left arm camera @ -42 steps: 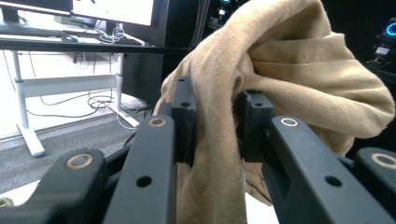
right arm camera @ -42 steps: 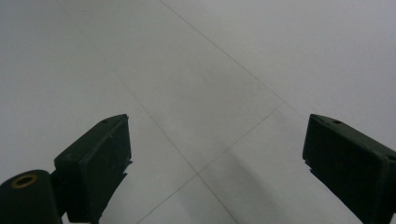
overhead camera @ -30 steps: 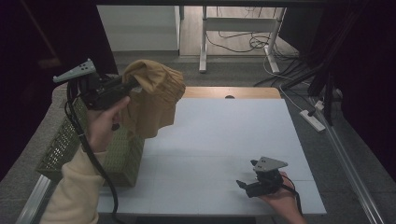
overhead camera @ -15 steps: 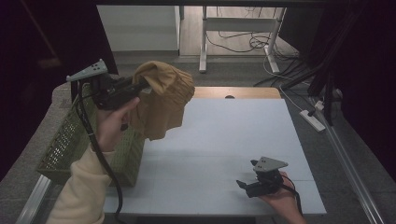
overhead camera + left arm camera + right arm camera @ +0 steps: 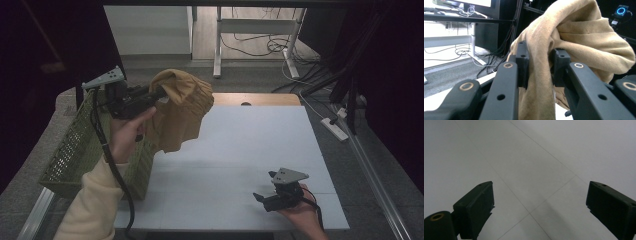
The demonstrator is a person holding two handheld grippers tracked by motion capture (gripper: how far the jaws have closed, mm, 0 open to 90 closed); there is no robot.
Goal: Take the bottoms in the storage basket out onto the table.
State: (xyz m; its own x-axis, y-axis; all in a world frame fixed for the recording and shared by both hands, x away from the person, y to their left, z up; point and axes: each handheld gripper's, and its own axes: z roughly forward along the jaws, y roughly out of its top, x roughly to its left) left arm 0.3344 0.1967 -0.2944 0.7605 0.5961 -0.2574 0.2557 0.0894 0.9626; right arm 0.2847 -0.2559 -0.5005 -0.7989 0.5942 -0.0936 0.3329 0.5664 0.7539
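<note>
left gripper [image 5: 161, 93] of mine is clenched on a tan cloth [image 5: 182, 112], which hangs from it in the air, just beside the green basket [image 5: 75, 150] below my hand. right gripper [image 5: 264, 186] rests low on the white tabletop [image 5: 240, 150], released, nothing between its jaws.

Tan cloth [image 5: 574, 37]: soft woven fabric, fine twill ribbing, matt, deeply creased, gathered folds at its 12 o'clock. Left gripper [image 5: 539, 67]: black plastic jaws, matt, smooth, brass-coloured metal rings glinting at screw holes. Right gripper [image 5: 539, 205]: same matt black plastic, pad edges slightly rough. Table [image 5: 260, 150]: white top, smooth, low sheen, thin seam lines; bare wood strip at 12 o'clock edge. Basket [image 5: 75, 150]: green openwork mesh, plastic-looking, matt.
</note>
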